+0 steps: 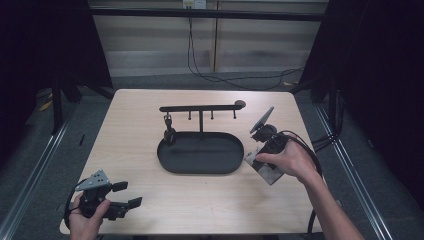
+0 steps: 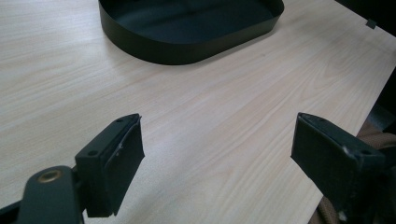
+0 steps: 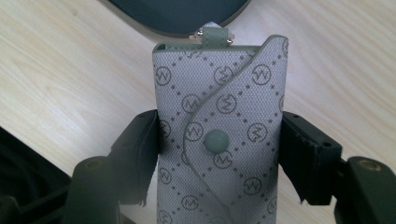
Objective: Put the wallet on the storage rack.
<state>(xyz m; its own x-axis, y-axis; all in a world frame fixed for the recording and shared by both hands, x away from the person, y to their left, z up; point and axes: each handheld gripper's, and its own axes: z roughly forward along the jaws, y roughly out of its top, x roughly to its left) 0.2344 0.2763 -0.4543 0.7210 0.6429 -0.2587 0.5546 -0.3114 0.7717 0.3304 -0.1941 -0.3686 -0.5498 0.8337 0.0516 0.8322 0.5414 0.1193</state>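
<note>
Pale wood grain covers the bench (image 1: 140,125), which stands before a light panelled wall with a dark cable hanging down it. Near the middle of the bench sits a black oval tray (image 1: 172,162) with a black hook rack (image 1: 200,108) rising from its far edge; a small dark object (image 1: 169,134) hangs from the leftmost hook, down to the tray's rim. The right claw (image 3: 219,149) is clenched on a grey key pouch (image 3: 219,107) printed with a diamond pattern of round logos, its pads pressing the pouch's two sides. A round snap button (image 3: 216,141) closes the pouch's curved flap, and a small metal-trimmed tab (image 3: 214,36) sticks out of its top. In the high view the pouch (image 1: 264,170) lies under the person's right hand (image 1: 292,160), just beside the tray's right end. The left claw (image 2: 217,149) stands released, jaws wide apart with bare wood between them, near the bench's front left corner, well apart from the tray.
</note>
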